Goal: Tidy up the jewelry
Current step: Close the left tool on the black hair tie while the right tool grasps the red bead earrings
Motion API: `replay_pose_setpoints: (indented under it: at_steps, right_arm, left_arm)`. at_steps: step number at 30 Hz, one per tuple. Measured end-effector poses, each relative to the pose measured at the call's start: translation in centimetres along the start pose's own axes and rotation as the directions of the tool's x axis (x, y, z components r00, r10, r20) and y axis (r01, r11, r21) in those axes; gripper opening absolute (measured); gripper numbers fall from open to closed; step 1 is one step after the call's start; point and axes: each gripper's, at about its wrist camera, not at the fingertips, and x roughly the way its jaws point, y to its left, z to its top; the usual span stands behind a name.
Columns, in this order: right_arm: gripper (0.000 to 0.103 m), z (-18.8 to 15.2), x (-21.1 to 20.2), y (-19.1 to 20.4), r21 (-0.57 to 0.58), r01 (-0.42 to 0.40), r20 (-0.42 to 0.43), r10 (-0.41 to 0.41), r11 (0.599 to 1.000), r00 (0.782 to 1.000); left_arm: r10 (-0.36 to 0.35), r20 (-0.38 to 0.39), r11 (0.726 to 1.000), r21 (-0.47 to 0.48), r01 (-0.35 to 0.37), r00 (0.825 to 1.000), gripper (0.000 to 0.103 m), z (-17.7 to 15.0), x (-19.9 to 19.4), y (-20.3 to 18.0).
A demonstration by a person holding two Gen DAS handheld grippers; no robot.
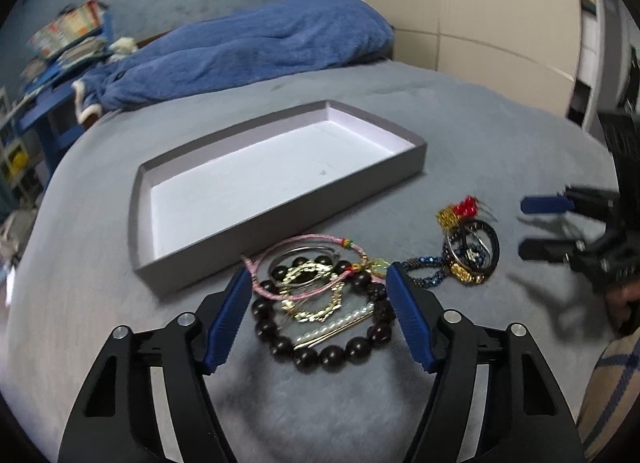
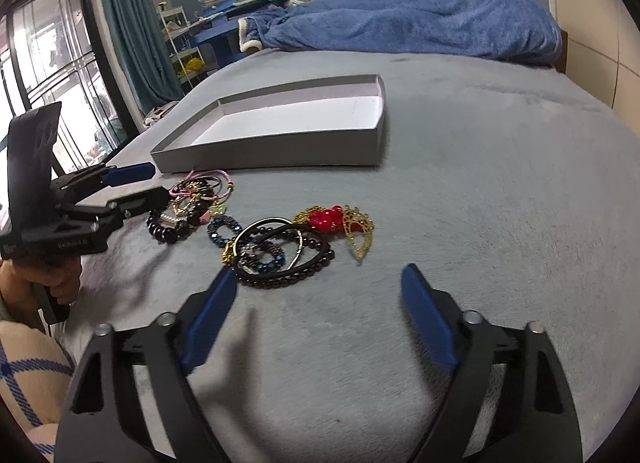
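Both grippers [image 1: 318, 283] [image 2: 318, 285] gape beside tangled bracelets [image 2: 276, 255].

Behind the left gripper's [image 1: 318, 277] near finger in the right wrist view, part of the dark bead bracelet [image 2: 168, 229] and the pink cord [image 2: 208, 183] hidden; in the left wrist view, right gripper [image 1: 538, 227] cut by the picture's edge past its two fingers. Ahead of the fingers, stacked books [image 1: 66, 29] smeared with blur, titles unreadable. Between both grippers' fingertips, the tangled bangles [image 2: 276, 255] too knotted to count.
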Motion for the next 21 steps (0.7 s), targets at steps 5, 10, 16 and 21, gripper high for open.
replay_pose_setpoints:
  at_steps: [5, 10, 16, 21]
  right_arm:
    - [0.068, 0.9, 0.6, -0.7, 0.013, 0.018, -0.011, -0.018, 1.000, 1.000]
    - [0.053, 2.2, 1.7, -1.5, 0.031, 0.018, -0.025, -0.017, 0.999, 1.000]
    - [0.035, 2.6, 4.1, -1.9, 0.022, -0.002, -0.089, 0.004, 1.000, 0.996]
    - [0.001, 2.5, 3.5, -2.1, 0.034, -0.027, -0.050, 0.029, 0.999, 0.998]
  left_arm:
    - [0.005, -0.021, 1.000, 0.027, -0.004, 1.000, 0.056, 0.6, 1.3, -0.2]
    - [0.015, -0.019, 1.000, 0.005, -0.015, 1.000, 0.028, 0.3, 1.9, 0.2]
    - [0.025, 0.015, 0.999, -0.045, -0.024, 1.000, 0.012, -0.2, 1.5, 1.0]
    - [0.018, 0.048, 0.999, -0.050, -0.015, 0.999, 0.005, -0.3, 0.8, 0.9]
